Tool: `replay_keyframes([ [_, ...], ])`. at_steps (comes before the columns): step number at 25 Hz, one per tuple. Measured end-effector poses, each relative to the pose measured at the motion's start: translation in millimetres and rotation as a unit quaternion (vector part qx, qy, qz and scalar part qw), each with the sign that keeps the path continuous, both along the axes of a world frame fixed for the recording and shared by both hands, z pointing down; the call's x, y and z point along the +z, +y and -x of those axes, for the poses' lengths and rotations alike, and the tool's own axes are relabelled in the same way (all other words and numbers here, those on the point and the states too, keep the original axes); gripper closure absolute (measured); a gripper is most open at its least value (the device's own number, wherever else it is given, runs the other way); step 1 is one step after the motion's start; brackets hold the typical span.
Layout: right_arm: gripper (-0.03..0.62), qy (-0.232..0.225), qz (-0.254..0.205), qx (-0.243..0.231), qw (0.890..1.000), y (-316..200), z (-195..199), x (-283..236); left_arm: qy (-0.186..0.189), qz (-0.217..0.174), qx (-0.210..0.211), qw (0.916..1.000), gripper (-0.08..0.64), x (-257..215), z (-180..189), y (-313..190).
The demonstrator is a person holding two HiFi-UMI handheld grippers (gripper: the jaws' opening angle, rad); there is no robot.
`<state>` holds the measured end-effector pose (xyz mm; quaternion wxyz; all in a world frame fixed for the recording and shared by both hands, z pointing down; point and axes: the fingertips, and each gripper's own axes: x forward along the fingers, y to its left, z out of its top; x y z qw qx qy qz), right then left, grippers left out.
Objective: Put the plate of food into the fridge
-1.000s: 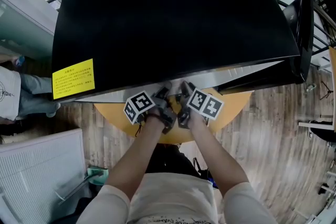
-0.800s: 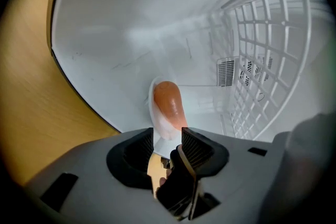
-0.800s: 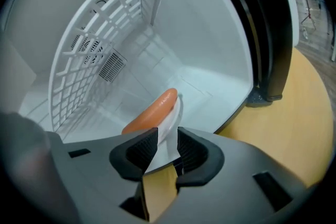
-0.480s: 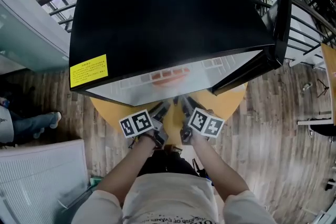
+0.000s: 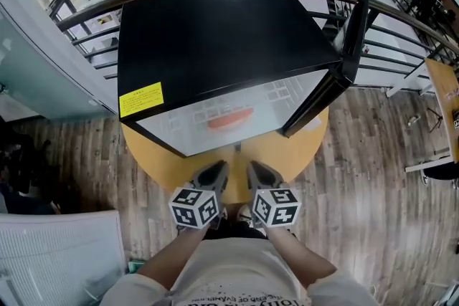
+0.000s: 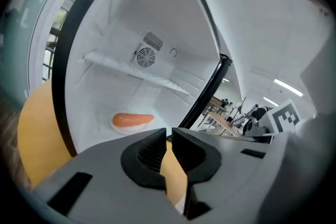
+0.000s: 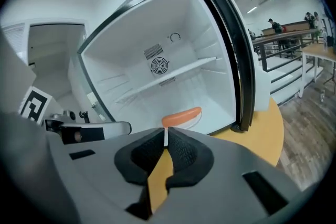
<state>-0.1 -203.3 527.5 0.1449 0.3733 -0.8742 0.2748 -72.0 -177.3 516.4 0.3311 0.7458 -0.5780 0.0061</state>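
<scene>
The black fridge (image 5: 215, 32) stands on a round yellow table (image 5: 161, 163) with its door (image 5: 337, 61) swung open to the right. A white plate with an orange piece of food (image 5: 229, 120) rests on the fridge floor, and it also shows as the plate (image 6: 132, 120) and the plate (image 7: 181, 115) in the gripper views. My left gripper (image 5: 215, 173) hovers over the table's near edge, outside the fridge. Its jaws are closing, with a narrow gap and nothing between them (image 6: 169, 135). My right gripper (image 5: 258, 173) is beside it, shut and empty (image 7: 166, 136).
A white shelf (image 7: 173, 78) spans the fridge above the plate. A yellow label (image 5: 141, 98) marks the fridge top's near left corner. Metal railings (image 5: 387, 46) run behind and to the right. A white ribbed panel (image 5: 57, 254) stands on the wooden floor at the lower left.
Both grippers have drawn back from the fridge mouth toward my body. The head view has pulled back, and the fridge interior with the plate now shows.
</scene>
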Motion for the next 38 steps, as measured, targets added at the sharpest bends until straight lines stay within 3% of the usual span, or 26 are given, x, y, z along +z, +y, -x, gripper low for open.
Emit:
replay_keyframes([
  [5,0.559,0.024,-0.05,-0.044,0.997,36,-4,-21,-0.051,-0.004,0.013,0.9986,0.535,-11,-2,37],
  [8,0.561,0.03,-0.05,-0.054,0.997,52,-5,-21,-0.074,0.005,0.017,0.9971,0.535,-3,-4,59],
  [13,0.565,0.035,-0.042,-0.057,0.997,58,-5,-21,-0.07,0.021,0.012,0.9972,0.536,5,-6,67],
  [19,0.566,0.049,-0.051,-0.077,0.995,69,0,-23,-0.088,-0.005,0.023,0.9958,0.535,-8,-12,63],
  [26,0.566,0.048,-0.055,-0.072,0.995,70,-6,-22,-0.078,-0.003,0.004,0.997,0.535,-6,-7,68],
  [30,0.566,0.056,-0.07,-0.079,0.993,75,-5,-27,-0.073,-0.005,0.011,0.9972,0.535,-7,-11,72],
  [38,0.566,0.055,-0.058,-0.086,0.993,84,-4,-23,-0.07,-0.007,0.02,0.9973,0.535,-9,-17,77],
])
